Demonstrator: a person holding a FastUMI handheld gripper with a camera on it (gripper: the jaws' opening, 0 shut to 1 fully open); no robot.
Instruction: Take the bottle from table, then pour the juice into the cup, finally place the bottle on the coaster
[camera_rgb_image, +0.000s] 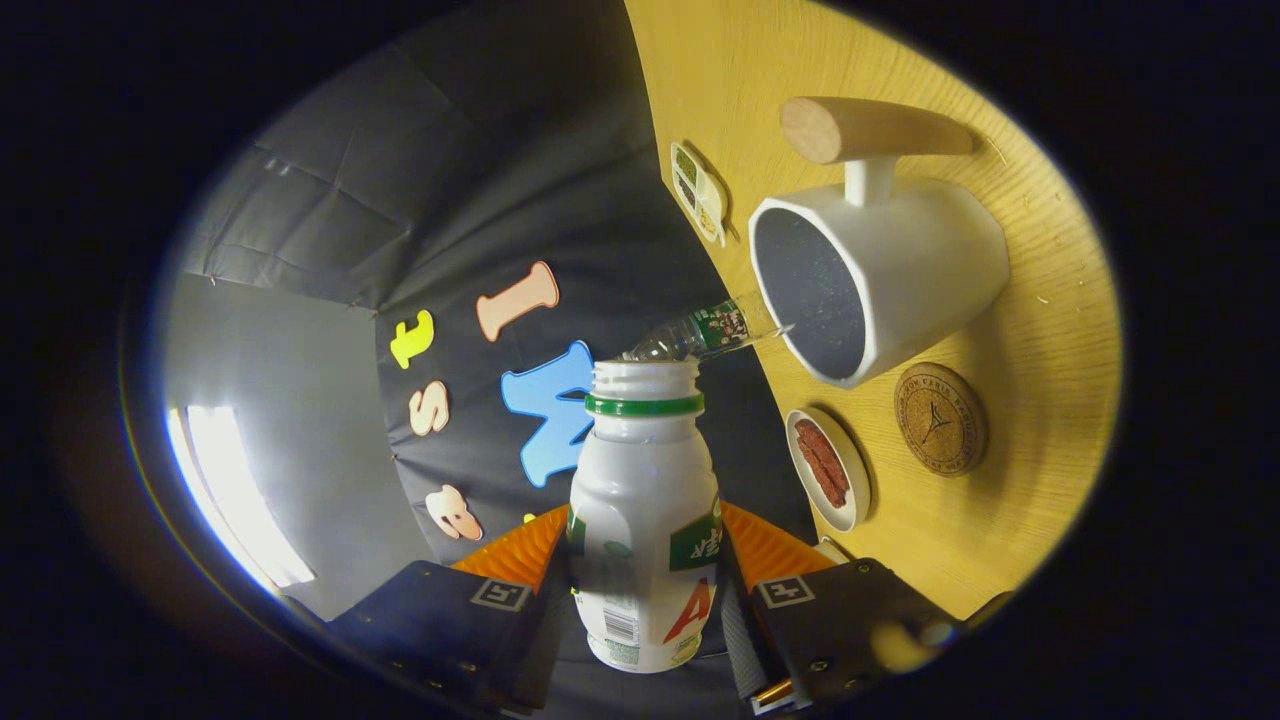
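The tabletop (1040, 330) is seen rolled on its side, its wooden face running beside the booth's dark cloth wall. On it a white cup (900, 270) is seen with its dark mouth turned toward the camera and a wooden handle (870, 130) fixed on a white stem. The bottle (645, 520) is held in the gripper (645, 580): the jaws are closed on its white body, one finger pressed against each side, parted just the bottle's width. Its long axis is laid along the fingers, pointing straight ahead of them, with the open, uncapped neck and green ring farthest from the gripper. The mouth is aimed at the wall, beside the cup's rim and apart from it. A round cork coaster (940, 418) is seen just beside the cup. Between coaster and bottle a small white dish (828, 468) with reddish strips is set. Beyond the bottle's mouth a clear plastic bottle (705, 332) is seen, reaching toward the cup's rim. A small divided tray (698, 192) is placed near the tabletop's edge, beyond the cup.
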